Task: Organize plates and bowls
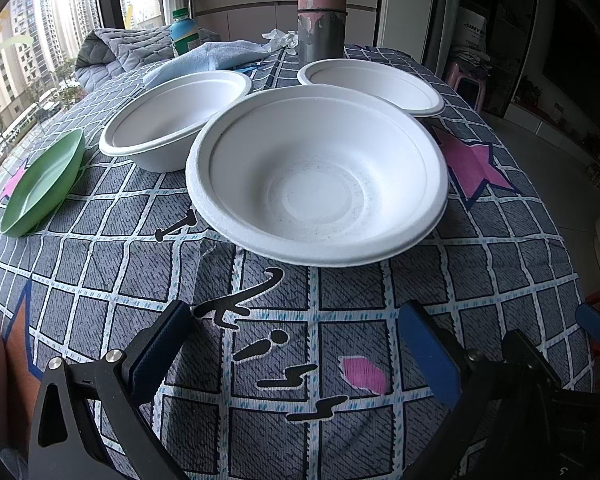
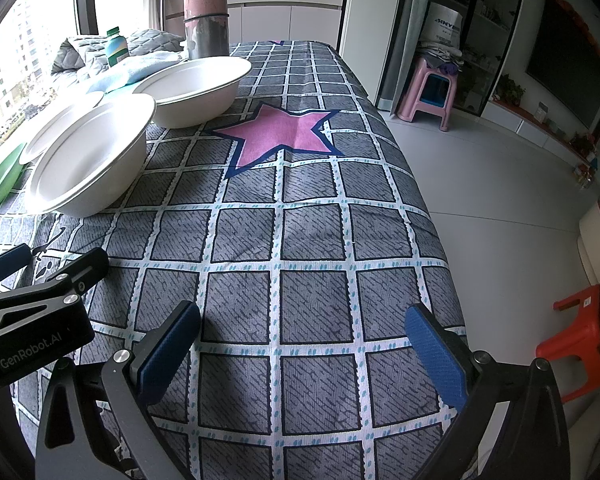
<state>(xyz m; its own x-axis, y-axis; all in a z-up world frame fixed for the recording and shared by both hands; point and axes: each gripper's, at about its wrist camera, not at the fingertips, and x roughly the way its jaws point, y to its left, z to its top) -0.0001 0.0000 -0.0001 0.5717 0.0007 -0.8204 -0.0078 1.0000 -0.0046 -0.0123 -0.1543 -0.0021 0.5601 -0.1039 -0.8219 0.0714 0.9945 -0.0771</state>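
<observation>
Three white foam bowls stand on the checked tablecloth. The nearest bowl [image 1: 316, 176] [image 2: 88, 160] is just ahead of my left gripper [image 1: 296, 320], which is open and holds nothing. A second bowl [image 1: 176, 116] [image 2: 60, 124] sits behind it to the left, and a third bowl [image 1: 372, 84] [image 2: 196, 88] is at the back right. At the far left lies a green plate [image 1: 40, 184] [image 2: 0, 180]. My right gripper [image 2: 302, 320] is open over bare cloth, to the right of the bowls. The left gripper [image 2: 56, 258] shows beside it.
A tall metal post [image 1: 322, 12] with flaking pink paint stands behind the bowls. A blue cloth [image 1: 208, 60], a green-capped bottle [image 1: 184, 32] and a grey quilt [image 1: 116, 52] lie at the back left. The table's right edge [image 2: 420, 200] drops to the floor with a pink stool [image 2: 428, 96] and a red stool [image 2: 576, 336].
</observation>
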